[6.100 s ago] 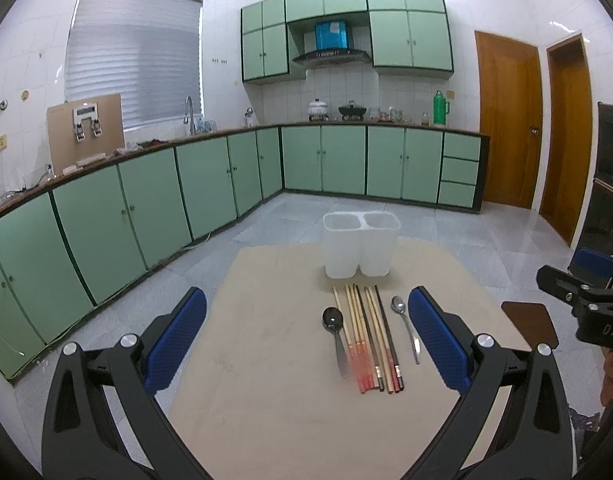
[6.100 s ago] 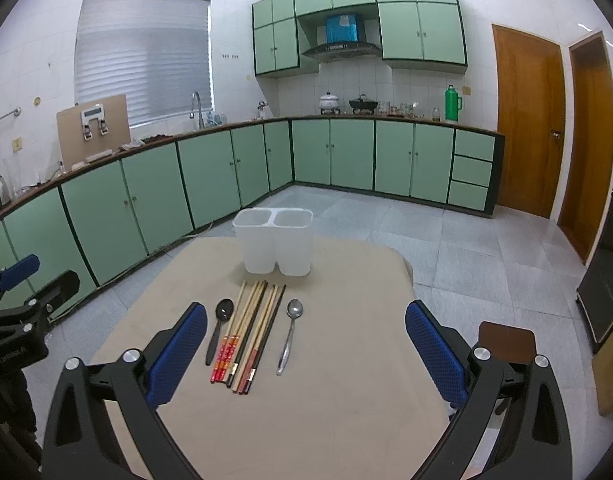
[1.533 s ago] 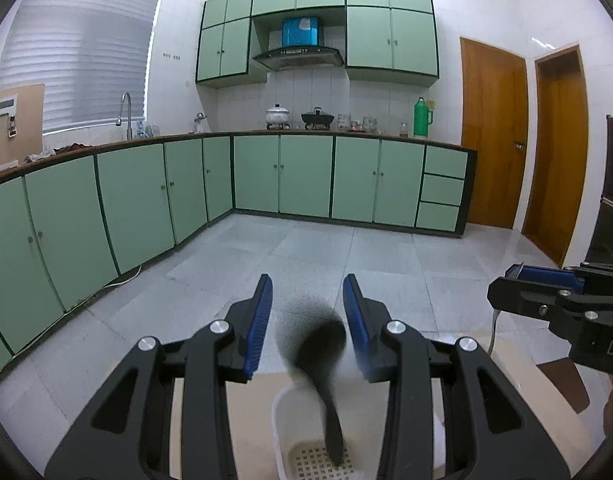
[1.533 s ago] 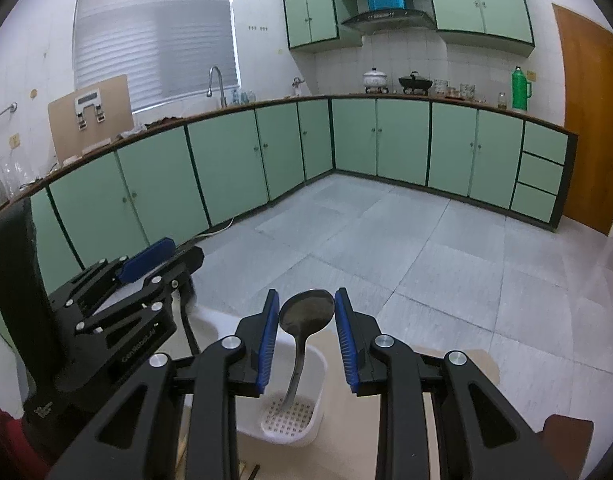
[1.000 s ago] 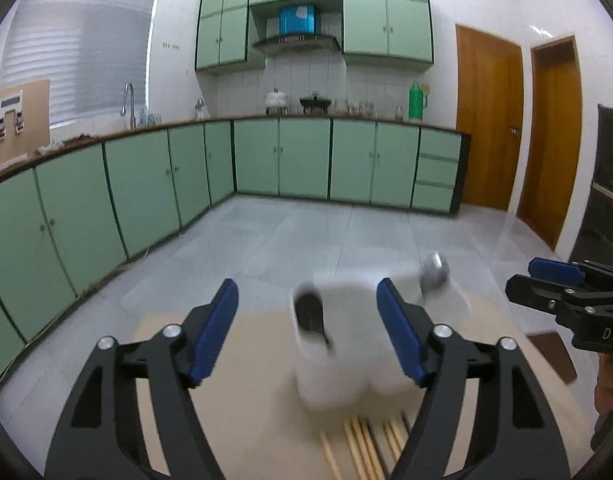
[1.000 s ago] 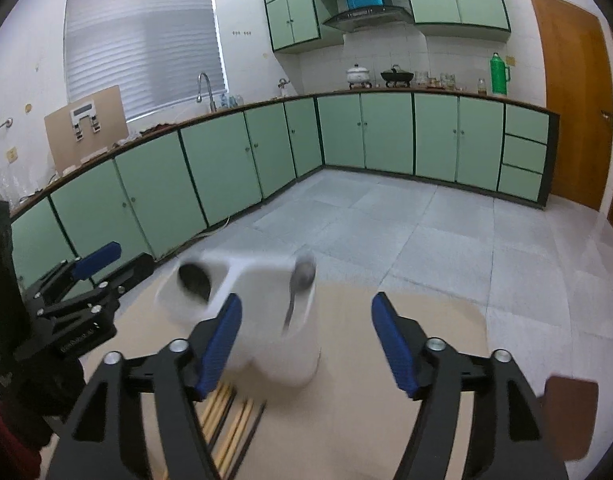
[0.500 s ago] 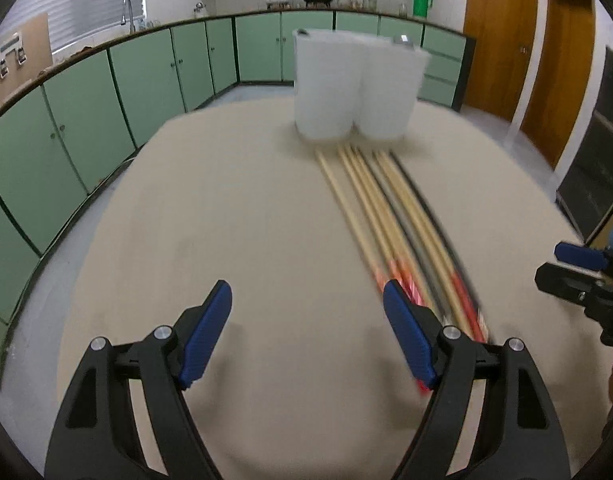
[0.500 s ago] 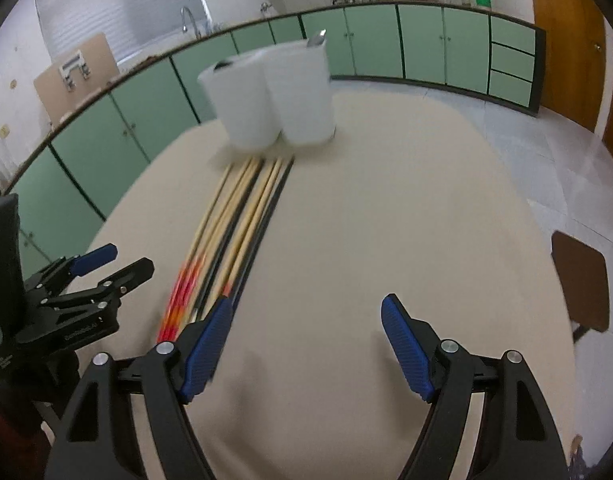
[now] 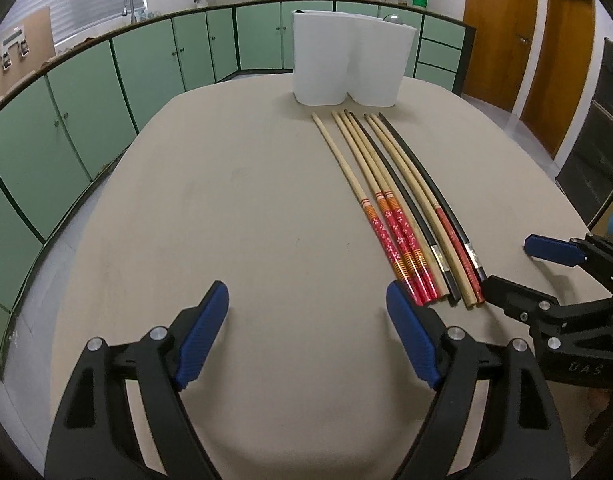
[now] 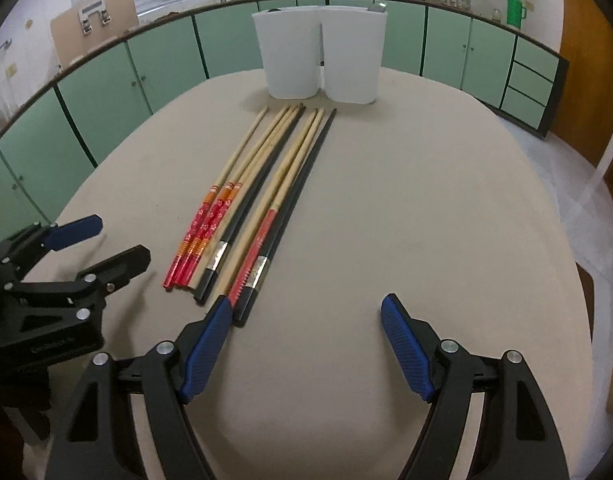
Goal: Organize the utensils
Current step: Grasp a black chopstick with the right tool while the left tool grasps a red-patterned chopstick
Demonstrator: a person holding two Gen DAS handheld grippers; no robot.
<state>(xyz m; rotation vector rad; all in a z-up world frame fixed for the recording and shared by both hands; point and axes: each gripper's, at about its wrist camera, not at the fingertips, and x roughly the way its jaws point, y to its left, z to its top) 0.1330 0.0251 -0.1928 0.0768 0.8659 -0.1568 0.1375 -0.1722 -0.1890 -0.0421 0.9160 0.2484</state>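
I've got both grippers empty: left gripper (image 9: 307,332) jaws opening, right gripper (image 10: 304,340) wide. Chopsticks (image 10: 262,200) lie lengthwise on the table (image 10: 426,220), pointing at the holder (image 10: 318,54), ends nearest my right gripper.

A row of chopsticks (image 9: 390,196) lies lengthwise on the tabletop (image 9: 226,208), tips toward a two-compartment holder (image 9: 348,62) at the far edge. The left tongs (image 9: 306,332) sit left of their near ends, the right tongs (image 10: 304,344) to the right.
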